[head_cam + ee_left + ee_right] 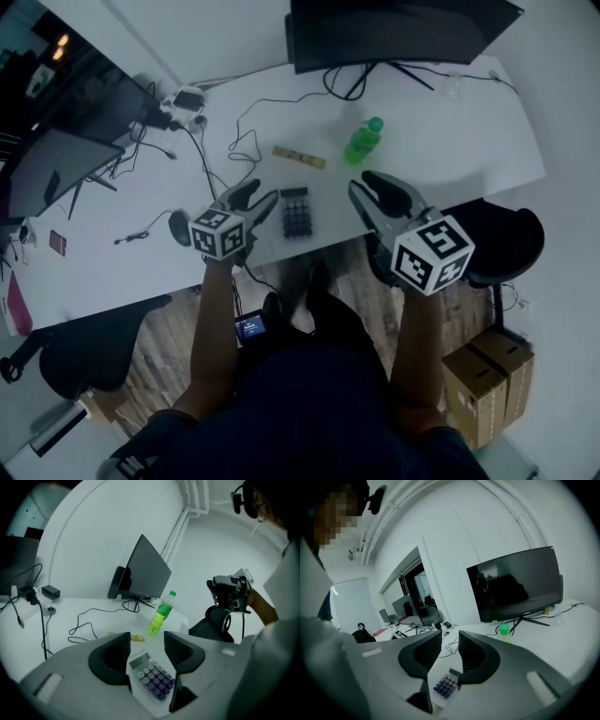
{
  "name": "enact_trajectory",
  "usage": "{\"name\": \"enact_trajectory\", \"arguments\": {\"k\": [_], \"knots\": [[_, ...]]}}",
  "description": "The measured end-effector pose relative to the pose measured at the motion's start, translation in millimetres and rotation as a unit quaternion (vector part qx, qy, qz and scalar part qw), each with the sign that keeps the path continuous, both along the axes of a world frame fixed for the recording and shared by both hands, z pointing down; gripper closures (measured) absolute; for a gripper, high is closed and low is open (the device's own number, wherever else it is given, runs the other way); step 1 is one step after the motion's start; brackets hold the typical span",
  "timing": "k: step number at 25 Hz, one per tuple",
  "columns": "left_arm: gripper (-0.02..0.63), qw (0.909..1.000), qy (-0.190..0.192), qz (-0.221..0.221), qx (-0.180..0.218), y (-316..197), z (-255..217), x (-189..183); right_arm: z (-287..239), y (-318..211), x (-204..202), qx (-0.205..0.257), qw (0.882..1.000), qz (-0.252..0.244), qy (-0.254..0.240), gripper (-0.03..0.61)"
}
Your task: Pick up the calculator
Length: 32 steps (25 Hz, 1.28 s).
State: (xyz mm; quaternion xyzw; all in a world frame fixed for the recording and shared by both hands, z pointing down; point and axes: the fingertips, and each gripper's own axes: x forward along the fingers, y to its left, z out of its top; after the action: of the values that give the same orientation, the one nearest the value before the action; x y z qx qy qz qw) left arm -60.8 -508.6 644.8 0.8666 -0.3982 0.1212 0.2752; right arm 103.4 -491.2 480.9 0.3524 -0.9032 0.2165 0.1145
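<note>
The calculator (296,212), dark with rows of round keys and a small display, lies flat near the white desk's (450,141) front edge. My left gripper (255,202) hovers just left of it, jaws open and empty. In the left gripper view the calculator (151,679) shows low between the spread jaws of the left gripper (146,648), apart from both pads. My right gripper (375,192) hangs to the calculator's right, its jaws a little apart with nothing in them. From the right gripper (450,651) the calculator (446,684) appears below the jaws.
A green bottle (364,141) stands behind the calculator, with a yellow strip (299,157) to its left. A monitor (394,28) sits at the back. Cables (202,155) trail across the left part. A black chair (506,244) and a cardboard box (487,380) are at the right.
</note>
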Motion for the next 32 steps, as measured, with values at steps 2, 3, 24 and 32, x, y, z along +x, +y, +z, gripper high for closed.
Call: {"name": "enact_trajectory", "arguments": {"k": [2, 3, 24, 32], "knots": [[0.388, 0.9999, 0.000, -0.001, -0.016, -1.1, 16.4, 0.8, 5.9, -1.0, 1.5, -0.005, 1.000, 0.001, 0.001, 0.483], [0.387, 0.9997, -0.001, -0.001, -0.023, -1.9, 24.5, 1.0, 8.8, -1.5, 2.2, -0.008, 1.000, 0.001, 0.001, 0.483], [0.368, 0.9897, -0.040, 0.007, -0.137, -20.9, 128.2, 18.8, 43.7, -7.5, 13.9, -0.039, 0.999, -0.002, 0.004, 0.483], [0.422, 0.9832, -0.031, 0.001, -0.180, -21.7, 140.1, 20.2, 47.8, -7.2, 17.4, -0.041, 0.999, -0.004, 0.005, 0.483]]}}
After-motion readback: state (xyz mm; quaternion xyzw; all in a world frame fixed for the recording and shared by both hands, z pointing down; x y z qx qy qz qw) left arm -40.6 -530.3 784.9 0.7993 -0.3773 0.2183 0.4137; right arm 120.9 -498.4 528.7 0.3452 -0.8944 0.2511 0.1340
